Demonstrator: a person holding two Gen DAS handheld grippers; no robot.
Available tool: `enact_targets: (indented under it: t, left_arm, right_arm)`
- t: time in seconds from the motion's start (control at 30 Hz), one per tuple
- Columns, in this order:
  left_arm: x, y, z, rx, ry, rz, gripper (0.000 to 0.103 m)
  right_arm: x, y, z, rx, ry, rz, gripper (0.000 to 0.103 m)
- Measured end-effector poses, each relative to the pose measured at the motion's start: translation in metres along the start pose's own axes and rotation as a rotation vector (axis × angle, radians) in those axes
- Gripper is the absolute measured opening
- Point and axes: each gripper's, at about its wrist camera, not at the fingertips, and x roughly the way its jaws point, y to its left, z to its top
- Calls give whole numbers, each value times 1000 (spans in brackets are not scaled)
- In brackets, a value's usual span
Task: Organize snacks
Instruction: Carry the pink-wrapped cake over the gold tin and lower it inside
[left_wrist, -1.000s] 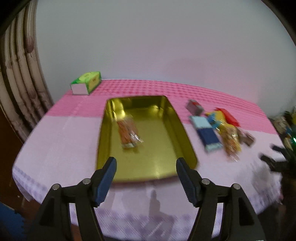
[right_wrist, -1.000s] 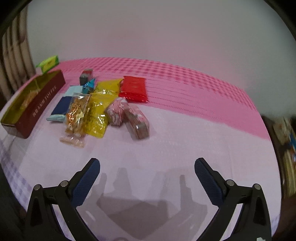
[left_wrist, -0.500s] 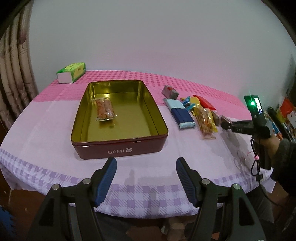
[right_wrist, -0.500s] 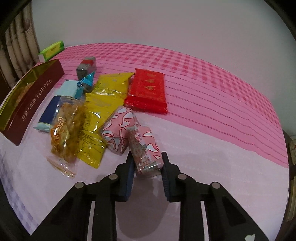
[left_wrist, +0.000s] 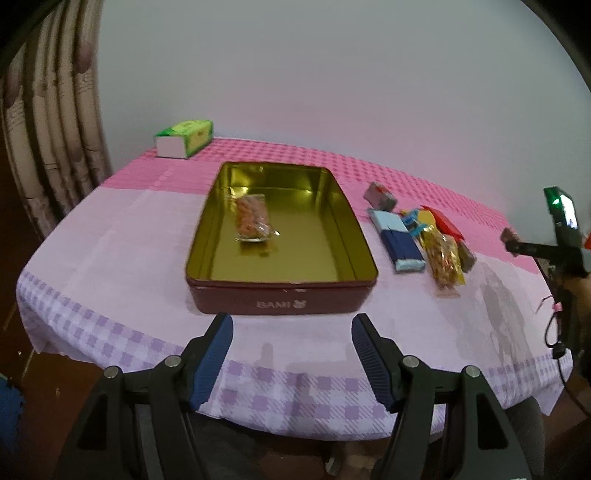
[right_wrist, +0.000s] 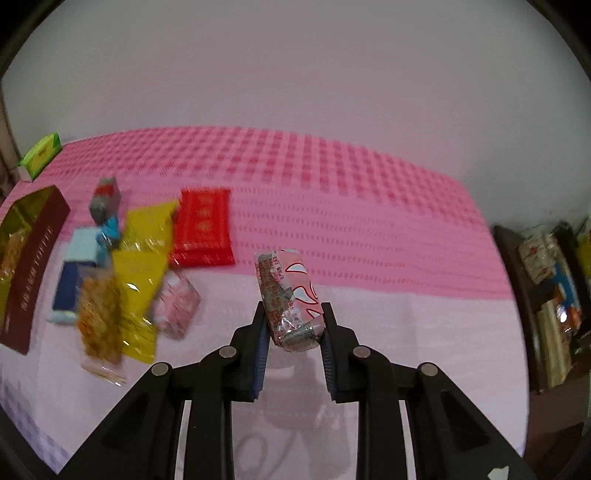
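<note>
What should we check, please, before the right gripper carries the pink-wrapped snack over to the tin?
1. Grip: right gripper shut on the pink snack: ok.
2. Snack lifted off the tablecloth: ok.
3. Tin open, with free floor beside the orange snack pack: ok.
4. Left gripper open, empty, short of the tin: ok.
5. Grip security near the wrapper's end: cannot tell.
</note>
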Motion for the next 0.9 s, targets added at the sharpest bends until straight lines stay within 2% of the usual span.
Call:
enact_targets:
  t: [0.3, 0.53, 0.9]
  left_arm:
    - [-17, 9, 5, -32, -60, 33, 68]
    - [-22, 11, 4, -41, -73, 47, 68]
    - [-26, 17, 6, -59, -92, 80, 68]
  right_arm:
    - [-68, 66, 48, -97, -112, -14, 23]
    - [-108, 120, 79, -149, -161, -8, 23]
    - [-135, 194, 98, -227, -214, 31, 23]
